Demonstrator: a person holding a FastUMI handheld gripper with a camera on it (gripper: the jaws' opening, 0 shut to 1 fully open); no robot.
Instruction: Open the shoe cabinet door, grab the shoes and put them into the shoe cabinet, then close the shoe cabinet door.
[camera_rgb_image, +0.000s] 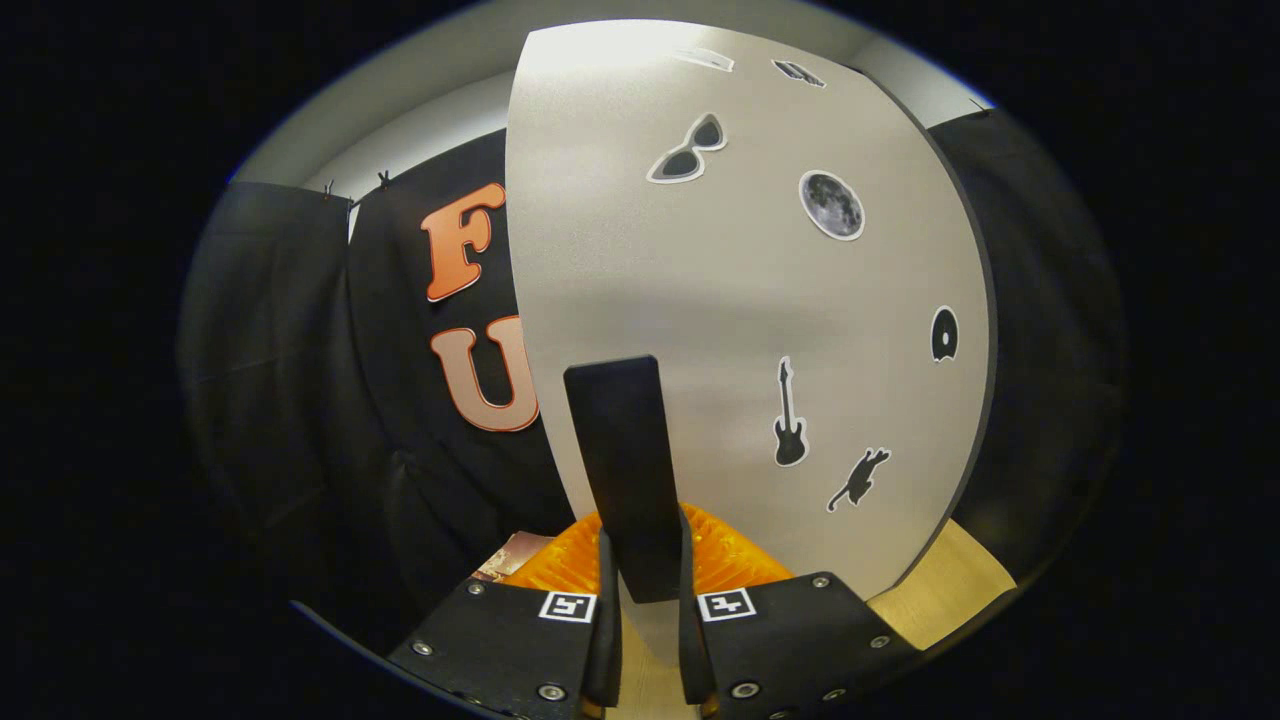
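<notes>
The claw (645, 610) is closed down on the black handle (625, 470) of the shoe cabinet door (740, 300), with both fingers pressed against the handle's lower end, one on each side. The handle is a tall, narrow black bar that rises straight up between the fingers, so its long axis runs along the claw's own line of sight rather than across it.

The door is a pale grey panel dotted with small stickers, and it stands directly ahead of the claw, touching distance beyond the handle. Its left edge lies just left of the handle, while most of the panel spreads away to the right, ending in a dark rim. That suggests the hinge sits on the far right side and the handle edge is the free one, though the hinge itself is out of sight.

Orange fluted material (730, 555) shows low behind the fingers, and a light wooden surface (945, 590) runs under the door's right corner.

Whether the door is being swung open or pushed shut cannot be told; either way the swing goes around that right edge.
</notes>
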